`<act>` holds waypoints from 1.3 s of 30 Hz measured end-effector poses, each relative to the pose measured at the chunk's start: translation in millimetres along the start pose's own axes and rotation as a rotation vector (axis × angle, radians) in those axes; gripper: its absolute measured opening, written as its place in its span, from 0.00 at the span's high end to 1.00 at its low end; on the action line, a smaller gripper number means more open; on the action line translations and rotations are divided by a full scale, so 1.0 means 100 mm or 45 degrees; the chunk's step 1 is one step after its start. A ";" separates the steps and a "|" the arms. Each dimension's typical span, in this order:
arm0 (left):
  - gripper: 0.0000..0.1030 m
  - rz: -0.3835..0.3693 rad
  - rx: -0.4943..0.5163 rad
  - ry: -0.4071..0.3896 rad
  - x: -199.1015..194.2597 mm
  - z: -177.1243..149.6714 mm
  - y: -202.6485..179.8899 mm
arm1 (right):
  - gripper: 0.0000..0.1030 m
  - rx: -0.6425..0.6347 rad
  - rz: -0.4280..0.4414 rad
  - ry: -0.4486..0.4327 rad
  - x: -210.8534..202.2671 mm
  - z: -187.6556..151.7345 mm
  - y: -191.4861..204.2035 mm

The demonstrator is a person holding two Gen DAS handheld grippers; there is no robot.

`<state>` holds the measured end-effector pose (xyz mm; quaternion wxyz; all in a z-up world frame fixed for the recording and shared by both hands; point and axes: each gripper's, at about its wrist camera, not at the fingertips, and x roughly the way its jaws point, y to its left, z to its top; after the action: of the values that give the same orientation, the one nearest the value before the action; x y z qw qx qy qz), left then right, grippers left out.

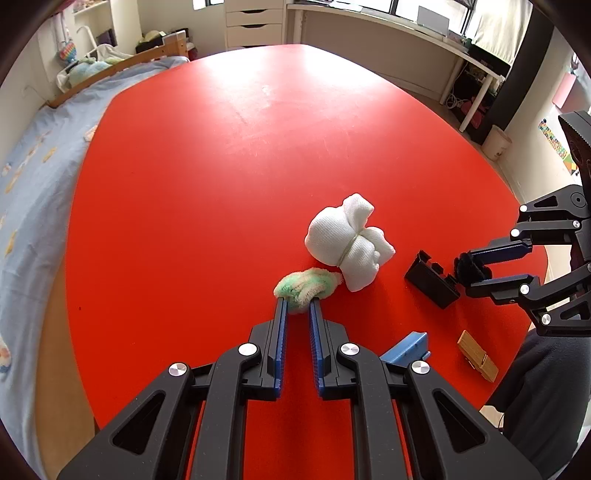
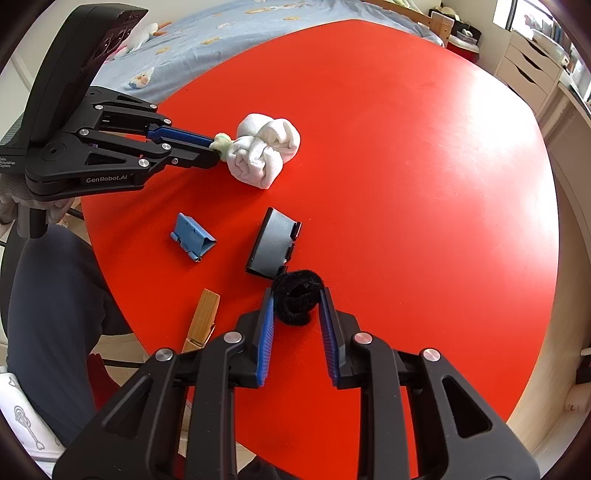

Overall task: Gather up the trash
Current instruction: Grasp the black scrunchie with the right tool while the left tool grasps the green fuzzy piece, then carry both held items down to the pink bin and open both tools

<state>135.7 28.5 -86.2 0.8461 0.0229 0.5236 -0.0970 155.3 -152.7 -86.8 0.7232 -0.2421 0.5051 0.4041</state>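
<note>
Fuzzy scraps gripped on red counter [image 1: 221, 166].
Green-white pipe cleaner [image 1: 306, 286] pinched by left claw [image 1: 297, 304]; black pipe cleaner [image 2: 297, 301] held by right claw [image 2: 297, 297].

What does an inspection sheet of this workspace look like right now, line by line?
Surface: round red table, glossy.
Job's things: green fuzzy pipe-cleaner wad; black fuzzy pipe-cleaner coil.
Clutter: white cloth bundle tied with a band; black plastic clip; blue plastic clip; wooden clothespin.
Grippers: left gripper closed on the green wad; right gripper around the black coil.
Cables: white cords under the far desk.
Surroundings: bed with blue sheet, white drawers.
</note>
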 end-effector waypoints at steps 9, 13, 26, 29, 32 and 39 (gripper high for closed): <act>0.93 -0.001 -0.013 -0.018 -0.10 -0.03 -0.05 | 0.78 0.042 -0.015 -0.045 -0.12 -0.03 0.01; 0.93 0.004 -0.026 -0.033 -0.18 -0.05 -0.05 | 0.78 0.067 -0.023 -0.072 -0.19 -0.05 0.02; 0.93 0.022 -0.030 -0.088 -0.54 -0.19 -0.13 | 0.78 0.170 -0.051 -0.173 -0.51 -0.22 0.01; 0.93 0.017 -0.031 -0.111 -0.64 -0.25 -0.18 | 0.78 0.195 -0.049 -0.201 -0.60 -0.26 0.03; 0.93 0.010 -0.030 -0.140 -0.76 -0.31 -0.23 | 0.78 0.220 -0.048 -0.238 -0.71 -0.32 0.08; 0.93 -0.017 -0.020 -0.197 -1.02 -0.46 -0.40 | 0.78 0.220 -0.058 -0.315 -0.97 -0.47 0.28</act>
<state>43.5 10.3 -14.0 0.8837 0.0051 0.4574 -0.0998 90.9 -205.3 -12.6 0.8069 -0.1389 0.4395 0.3694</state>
